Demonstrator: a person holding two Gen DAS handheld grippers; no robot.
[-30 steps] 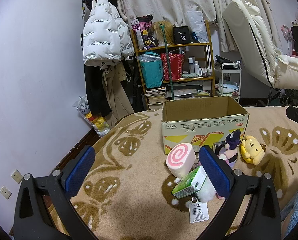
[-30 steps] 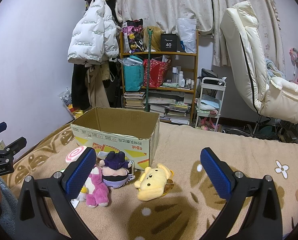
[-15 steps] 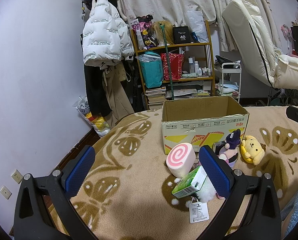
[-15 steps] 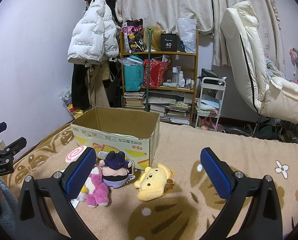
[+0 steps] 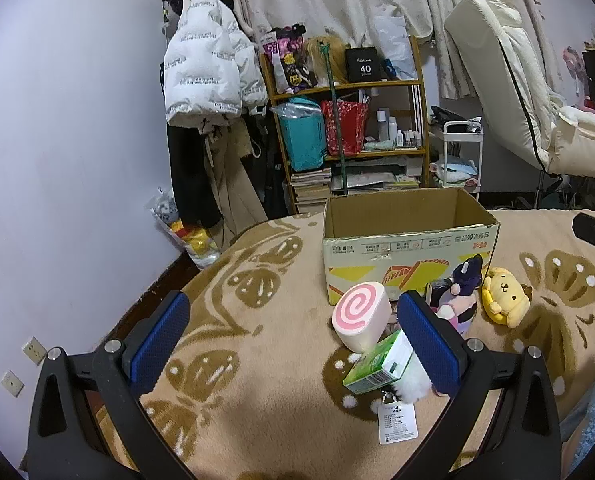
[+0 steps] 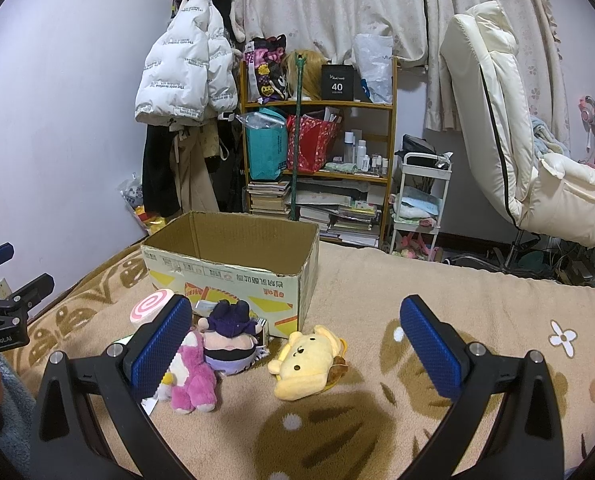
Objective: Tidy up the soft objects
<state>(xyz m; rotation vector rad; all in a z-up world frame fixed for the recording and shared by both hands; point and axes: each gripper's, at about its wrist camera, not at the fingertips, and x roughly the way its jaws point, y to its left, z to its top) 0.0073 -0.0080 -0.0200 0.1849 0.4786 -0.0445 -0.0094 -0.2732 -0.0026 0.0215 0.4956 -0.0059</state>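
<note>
- Left gripper (image 5: 297,340) and right gripper (image 6: 297,344): both hang over the bed with fingers spread wide, nothing between them.
- Suggested first pick: the yellow plush dog (image 6: 305,364), lying just in front of the open brown cardboard box (image 6: 233,264); pinch its body across the middle.
- Textures: the pink-swirl foam roll (image 5: 361,316) looks smooth and probably compresses; the beige fleece blanket (image 6: 417,420) is fuzzy.
</note>
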